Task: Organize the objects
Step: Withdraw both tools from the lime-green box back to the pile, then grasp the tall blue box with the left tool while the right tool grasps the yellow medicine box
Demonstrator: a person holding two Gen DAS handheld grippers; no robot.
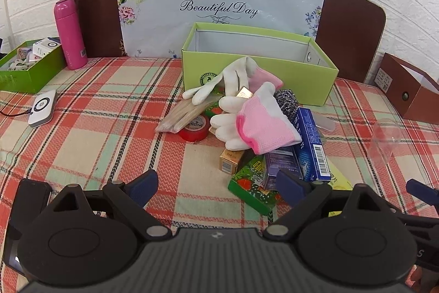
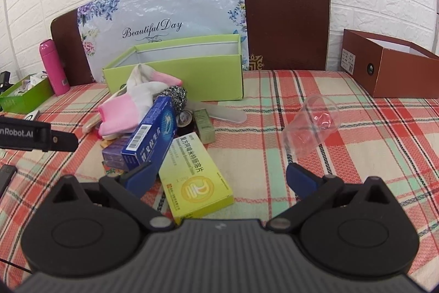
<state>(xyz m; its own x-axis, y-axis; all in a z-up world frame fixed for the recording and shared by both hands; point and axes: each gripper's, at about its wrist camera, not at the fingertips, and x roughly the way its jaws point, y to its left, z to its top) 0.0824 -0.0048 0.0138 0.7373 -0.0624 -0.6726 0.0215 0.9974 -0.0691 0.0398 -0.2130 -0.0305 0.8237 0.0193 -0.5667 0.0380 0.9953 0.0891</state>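
A heap of small items lies on the plaid cloth before an open lime-green box (image 1: pixel 258 81) (image 2: pixel 192 76). It holds white-and-pink gloves (image 1: pixel 255 125) (image 2: pixel 123 114), a red tape roll (image 1: pixel 194 128), a steel scourer (image 1: pixel 286 102) (image 2: pixel 177 98), a blue carton (image 1: pixel 311 144) (image 2: pixel 153 139), a green packet (image 1: pixel 251 186) and a yellow medicine box (image 2: pixel 196 177). A clear plastic cup (image 2: pixel 312 125) (image 1: pixel 384 142) lies on its side to the right. My left gripper (image 1: pixel 218 186) is open just short of the heap. My right gripper (image 2: pixel 219 179) is open over the yellow box.
A pink flask (image 1: pixel 70 35) (image 2: pixel 53 67) and a low green tray (image 1: pixel 30 70) of small things stand at the left, with a white device (image 1: pixel 42 107) near them. A brown box (image 2: pixel 392 65) (image 1: pixel 406 92) sits at the right. A padded headboard backs the scene.
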